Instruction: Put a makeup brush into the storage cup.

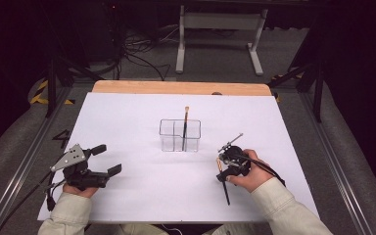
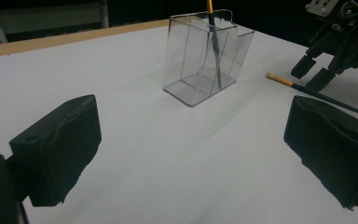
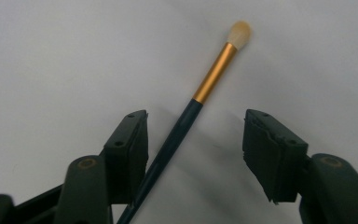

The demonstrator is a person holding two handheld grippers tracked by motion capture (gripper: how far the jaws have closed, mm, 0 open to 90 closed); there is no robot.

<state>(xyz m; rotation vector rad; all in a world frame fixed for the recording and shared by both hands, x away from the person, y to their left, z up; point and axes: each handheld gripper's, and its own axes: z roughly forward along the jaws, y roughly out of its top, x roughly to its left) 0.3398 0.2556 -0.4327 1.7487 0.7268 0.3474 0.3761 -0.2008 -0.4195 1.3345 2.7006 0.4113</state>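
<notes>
A make-up brush (image 3: 213, 77) with a dark handle, gold ferrule and pale tip lies flat on the white table (image 1: 137, 196). My right gripper (image 3: 196, 121) points down over it, jaws apart on either side of the handle. The handle rests against one jaw, with a wide gap to the other. From the high view that brush (image 1: 224, 188) lies right of centre under my right gripper (image 1: 223, 169). A second brush (image 1: 185, 127) stands in a clear divided holder (image 1: 166, 135) at mid-table. My left gripper (image 2: 191, 154) stands open near the front left with nothing between its fingers.
The table's wooden back edge (image 1: 176, 88) shows beyond the white sheet. Metal frame rails (image 1: 24, 161) run along both sides. In the left gripper view, the holder (image 2: 186, 79) sits ahead, and the right gripper (image 2: 313, 75) hovers over the lying brush (image 2: 326, 99) at far right.
</notes>
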